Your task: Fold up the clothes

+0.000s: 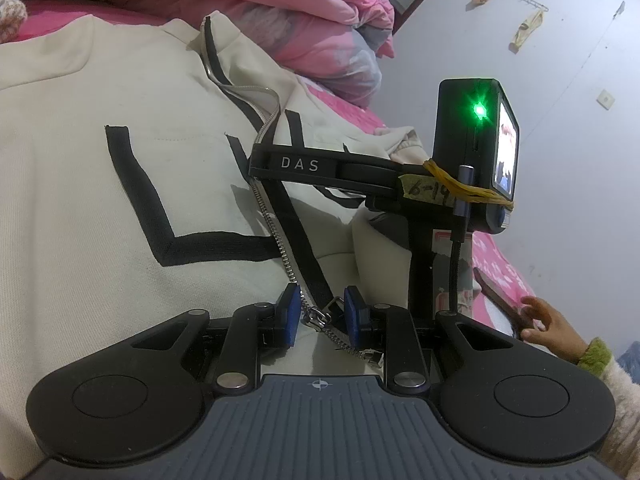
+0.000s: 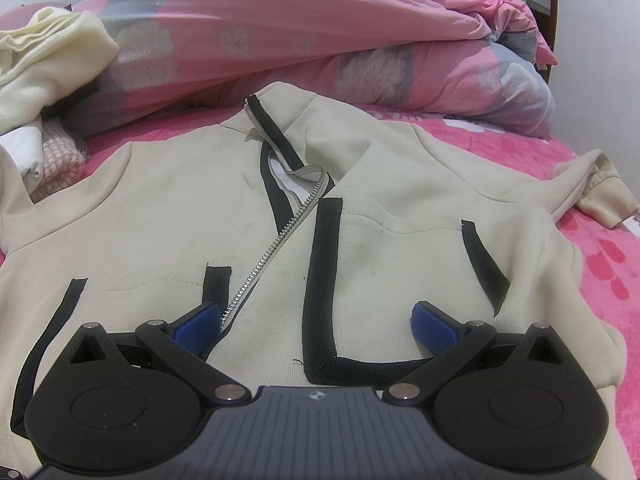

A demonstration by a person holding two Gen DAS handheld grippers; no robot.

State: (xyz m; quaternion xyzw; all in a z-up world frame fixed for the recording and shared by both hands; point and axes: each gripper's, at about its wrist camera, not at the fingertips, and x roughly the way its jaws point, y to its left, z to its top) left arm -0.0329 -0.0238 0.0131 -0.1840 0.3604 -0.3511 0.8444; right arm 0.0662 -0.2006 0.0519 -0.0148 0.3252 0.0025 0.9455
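Two readable markings: "DAS" on the right hand-held gripper (image 1: 256,168), "6-19" on tape (image 1: 424,190)

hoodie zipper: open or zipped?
Open. The zipper teeth lie apart along the hoodie front, with the collar flapped open; the slider sits at the hem.

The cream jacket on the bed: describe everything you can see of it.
The cream jacket looks like soft, thick knit with black trim, black-edged pockets and a metal zipper that is undone. It lies front-up and spread on the pink bedsheet, collar toward the pink quilt, one sleeve flung out sideways. Faint grey smudges mark the chest. The left gripper straddles the zipper's lower end.
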